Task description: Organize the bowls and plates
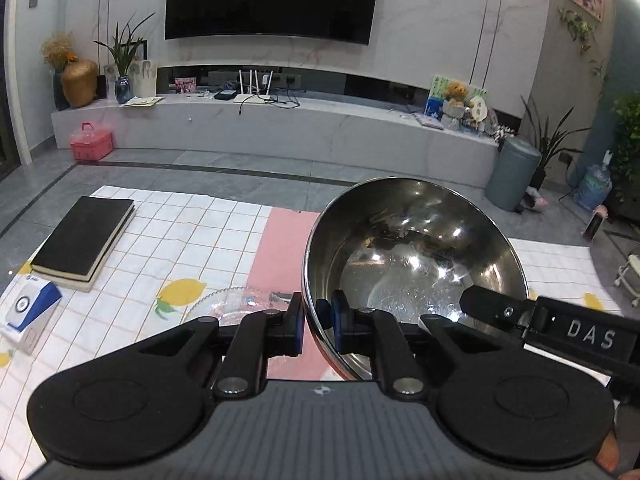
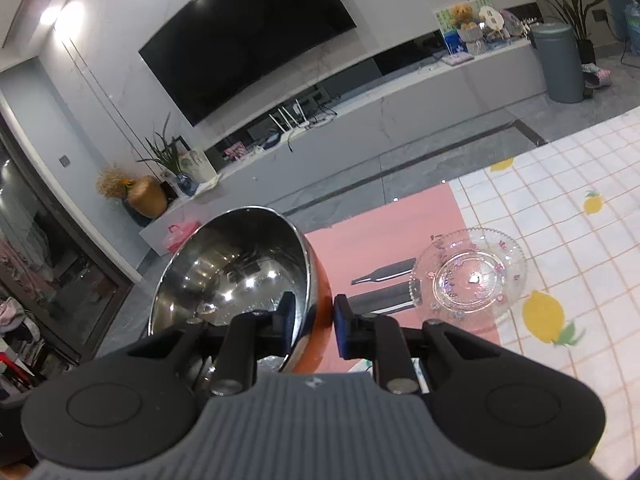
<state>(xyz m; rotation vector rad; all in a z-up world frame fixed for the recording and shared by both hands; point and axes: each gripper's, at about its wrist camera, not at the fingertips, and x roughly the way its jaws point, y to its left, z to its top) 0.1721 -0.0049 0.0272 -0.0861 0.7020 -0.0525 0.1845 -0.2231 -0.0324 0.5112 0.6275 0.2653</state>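
With both my grippers [image 1: 316, 326] [image 2: 311, 330] pinching the bowl's [image 1: 416, 248] rim, I'm carrying it; next I must set it level on the plate [image 2: 468, 276].

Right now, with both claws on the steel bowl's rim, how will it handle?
The steel bowl probably stays rigid: the left claw and right claw each pinch only its thin wall. Its polished surface looks slippery, so it may pivot. Likely light, being empty.
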